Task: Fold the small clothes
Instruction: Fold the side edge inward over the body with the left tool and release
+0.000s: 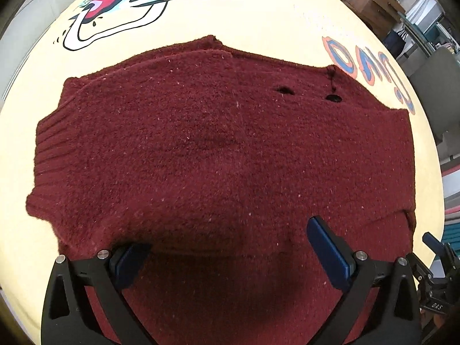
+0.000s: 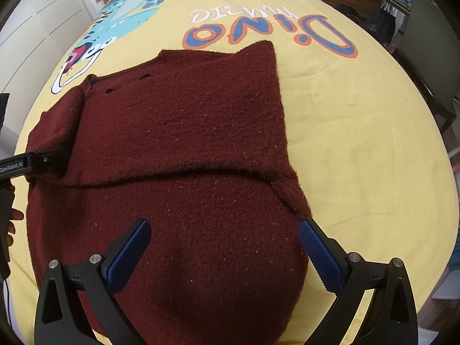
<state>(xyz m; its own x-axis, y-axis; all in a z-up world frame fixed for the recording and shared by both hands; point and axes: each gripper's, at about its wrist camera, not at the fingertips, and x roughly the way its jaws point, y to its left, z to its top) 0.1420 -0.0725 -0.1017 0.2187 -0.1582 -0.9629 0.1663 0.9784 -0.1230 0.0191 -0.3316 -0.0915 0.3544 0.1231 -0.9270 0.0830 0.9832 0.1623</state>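
Blue-padded and spread wide with nothing between the pads, the left gripper (image 1: 227,247) and the right gripper (image 2: 224,244) both hung just over the near part of a dark red knitted sweater (image 1: 201,149), touching no fold of it. It lay folded over itself on a yellow printed cloth (image 2: 359,143), its ribbed hem toward the cloth's left edge. Beyond its far edge sat the cartoon dinosaur print (image 1: 120,8) and the "Dino" lettering (image 2: 270,33).
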